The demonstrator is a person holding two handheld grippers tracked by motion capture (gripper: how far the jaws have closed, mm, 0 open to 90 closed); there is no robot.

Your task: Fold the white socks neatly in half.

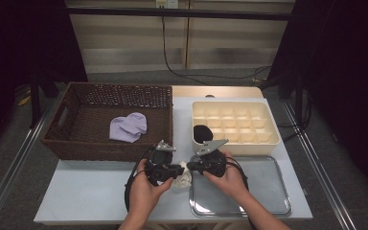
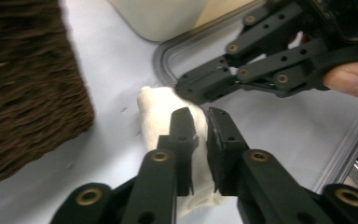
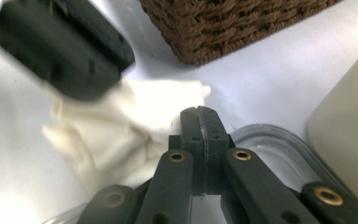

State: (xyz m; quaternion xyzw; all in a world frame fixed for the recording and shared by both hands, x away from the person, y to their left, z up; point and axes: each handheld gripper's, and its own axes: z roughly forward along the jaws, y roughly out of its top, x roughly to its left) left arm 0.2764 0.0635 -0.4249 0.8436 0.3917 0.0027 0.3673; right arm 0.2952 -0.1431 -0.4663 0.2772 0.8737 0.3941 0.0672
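A crumpled white cloth (image 1: 185,178) lies on the pale table between my two grippers, just left of the metal tray. My left gripper (image 1: 177,169) comes at it from the left. In the left gripper view its jaws (image 2: 200,115) are shut on a fold of the cloth (image 2: 153,116). My right gripper (image 1: 189,167) reaches in from the right, and its tips (image 2: 182,87) meet the cloth's far end. In the right gripper view its jaws (image 3: 199,113) are pressed together at the edge of the cloth (image 3: 121,135).
A brown wicker basket (image 1: 57,125) at the back left holds a lavender cloth (image 1: 128,127). A cream divided organiser (image 1: 274,140) at the back right has a black item (image 1: 201,133) in a front-left cell. A metal tray (image 1: 268,194) lies at the front right.
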